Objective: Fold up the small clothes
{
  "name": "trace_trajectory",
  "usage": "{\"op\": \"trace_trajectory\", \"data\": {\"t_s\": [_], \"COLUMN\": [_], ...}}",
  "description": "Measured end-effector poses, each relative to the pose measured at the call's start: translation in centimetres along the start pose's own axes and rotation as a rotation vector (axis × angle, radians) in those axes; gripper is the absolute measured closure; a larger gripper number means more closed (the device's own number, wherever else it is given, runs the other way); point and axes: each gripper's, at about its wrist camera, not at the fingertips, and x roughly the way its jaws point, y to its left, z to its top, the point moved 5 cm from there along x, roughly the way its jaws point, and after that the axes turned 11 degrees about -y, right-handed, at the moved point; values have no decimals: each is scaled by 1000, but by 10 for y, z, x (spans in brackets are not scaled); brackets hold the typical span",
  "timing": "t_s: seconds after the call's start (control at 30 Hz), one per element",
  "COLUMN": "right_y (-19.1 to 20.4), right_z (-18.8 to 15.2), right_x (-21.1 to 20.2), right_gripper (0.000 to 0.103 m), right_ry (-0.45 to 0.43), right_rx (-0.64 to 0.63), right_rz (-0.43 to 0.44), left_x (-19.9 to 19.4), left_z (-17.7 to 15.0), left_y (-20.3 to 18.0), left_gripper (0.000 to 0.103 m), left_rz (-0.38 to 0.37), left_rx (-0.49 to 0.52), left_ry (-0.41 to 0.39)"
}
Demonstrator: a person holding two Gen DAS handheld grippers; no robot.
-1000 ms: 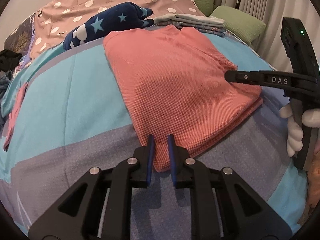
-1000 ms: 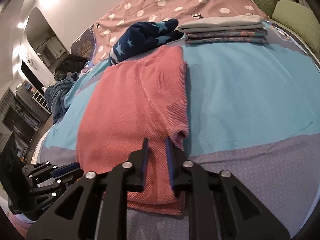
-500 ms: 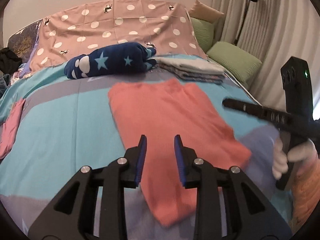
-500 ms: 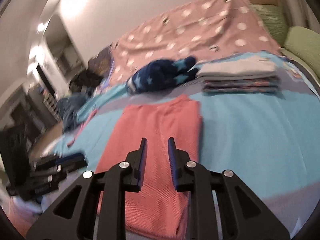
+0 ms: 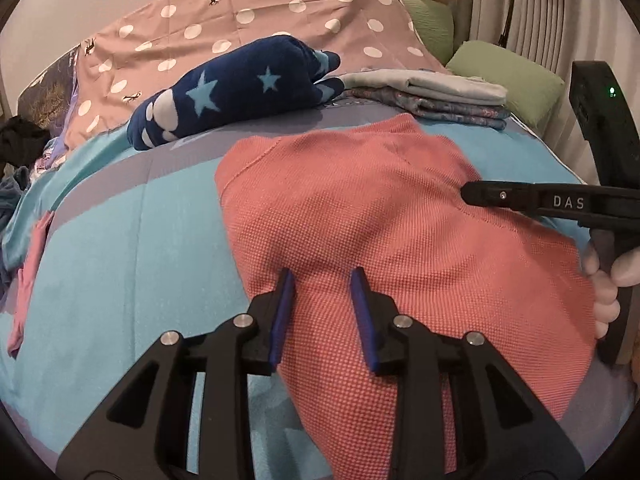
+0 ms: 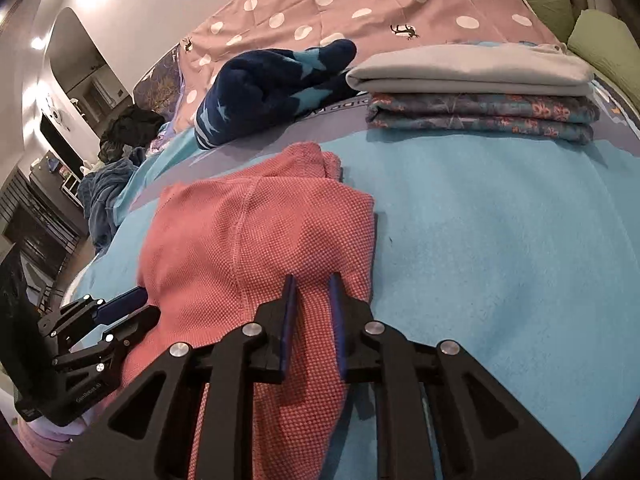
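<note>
A salmon-pink knit garment (image 5: 380,216) lies on the blue and grey bedspread (image 5: 132,248), with its far part folded into layers in the right wrist view (image 6: 256,228). My left gripper (image 5: 323,276) is open and empty, its fingers low over the garment's left near part. My right gripper (image 6: 311,280) is open with a narrower gap, fingers low over the garment's right edge. The right gripper shows at the right of the left wrist view (image 5: 520,200). The left gripper shows at the lower left of the right wrist view (image 6: 120,312).
A stack of folded clothes (image 6: 476,88) lies beyond the garment, grey piece on top. A navy star-patterned bundle (image 5: 236,92) sits to its left. A pink polka-dot cover (image 5: 248,28) and green pillows (image 5: 508,80) are behind. A pink item (image 5: 28,276) lies far left.
Both grippers lifted from the near hem, opened, and came down farther up the garment. The garment now lies shorter, with its far part doubled over.
</note>
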Motion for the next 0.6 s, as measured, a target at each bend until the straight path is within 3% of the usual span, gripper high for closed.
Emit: {"op": "trace_trajectory", "data": {"t_s": [0.1,0.17,0.2,0.23,0.27,0.37,0.47,0.53,0.6], "right_y": [0,-3,-6,-10,-14,-27,-24,-21,-19], "right_z": [4,13,17,18,19,8,-2,-3,-1], "right_x": [-15,-32,-38,-43,-45,-36,-28,-21,-12], "right_gripper": [84,77,70,61,59,58,57,50,49], "right_ry": [7,-27,-40,-42,-33,72,108,114,120], "right_rx": [29,27,19,21,30,81,79,92,111], "right_rz": [13,7,-2,-8,-2,42,85,133,175], "left_x": [-4,-11,-14,-18,-20,-11,12,18,23], "left_z": [3,7,8,11,13,14,3,1,4], "left_y": [9,16,19,24,30,40,40,40,39], "left_gripper": [72,70,65,44,35,33,32,31,30], "left_rz": [-44,-84,-98,-109,-112,-119,-195,-213,-226], "left_rx": [-58,-113,-135,-165,-192,-216,-278,-295,-294], "left_ry": [2,7,5,-3,-16,14,98,80,81]}}
